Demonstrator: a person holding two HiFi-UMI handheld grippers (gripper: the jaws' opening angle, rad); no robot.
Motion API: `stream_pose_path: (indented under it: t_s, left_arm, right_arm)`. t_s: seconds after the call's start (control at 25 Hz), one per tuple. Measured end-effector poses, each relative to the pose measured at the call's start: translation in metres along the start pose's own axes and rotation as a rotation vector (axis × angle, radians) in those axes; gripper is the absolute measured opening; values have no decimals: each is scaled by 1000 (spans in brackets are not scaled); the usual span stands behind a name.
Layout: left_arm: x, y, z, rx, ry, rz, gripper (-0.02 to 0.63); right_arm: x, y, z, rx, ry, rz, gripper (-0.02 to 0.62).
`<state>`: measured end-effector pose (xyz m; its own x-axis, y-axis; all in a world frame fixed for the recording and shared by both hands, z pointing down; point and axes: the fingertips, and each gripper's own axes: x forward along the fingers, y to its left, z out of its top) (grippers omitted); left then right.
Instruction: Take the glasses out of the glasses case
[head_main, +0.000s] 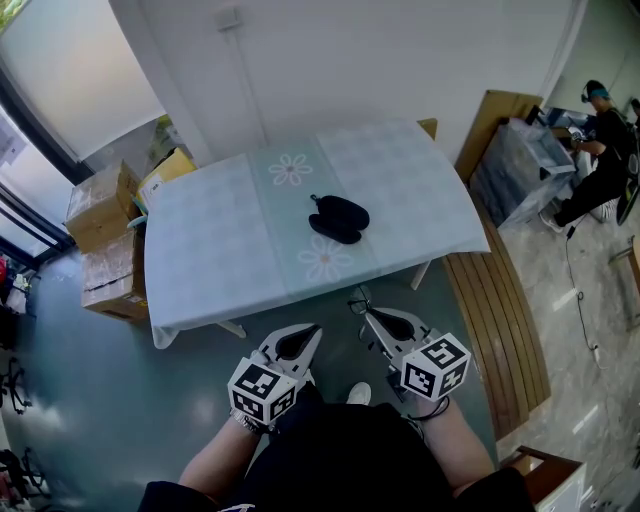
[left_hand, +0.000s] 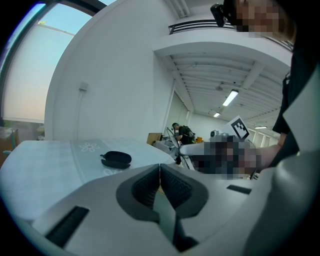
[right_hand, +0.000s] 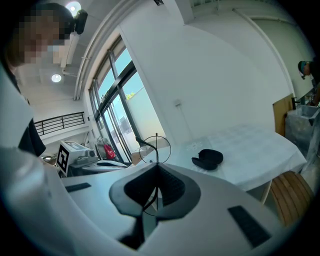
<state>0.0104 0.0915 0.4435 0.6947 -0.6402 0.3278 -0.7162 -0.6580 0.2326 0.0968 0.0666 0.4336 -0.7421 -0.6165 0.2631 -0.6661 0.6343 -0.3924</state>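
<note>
Pale counter (head_main: 420, 190) ahead, open glasses case (head_main: 340, 218) well beyond your fingers. Your right gripper (head_main: 369, 316) clenches the glasses (right_hand: 156, 148); your left gripper (head_main: 311, 331) is pinched empty. Removal looks done, so lay them down gently.

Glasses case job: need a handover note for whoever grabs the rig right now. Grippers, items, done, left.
Grippers: left hand-held gripper is shut and empty; right hand-held gripper is shut on the glasses. Both are held off the near edge of the table.
Items: glasses case lies open mid-table.
Done: glasses are out of the case.
Left: probably just set the glasses down. The wire frame is thin, so go gently.
</note>
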Motion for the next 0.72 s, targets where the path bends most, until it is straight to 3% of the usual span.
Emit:
stream_pose_path:
  t_s: [0.72]
  left_arm:
    - [0, -5, 0, 4, -3, 9, 31]
  right_arm:
    - [-2, 1, -1, 6, -7, 16, 25]
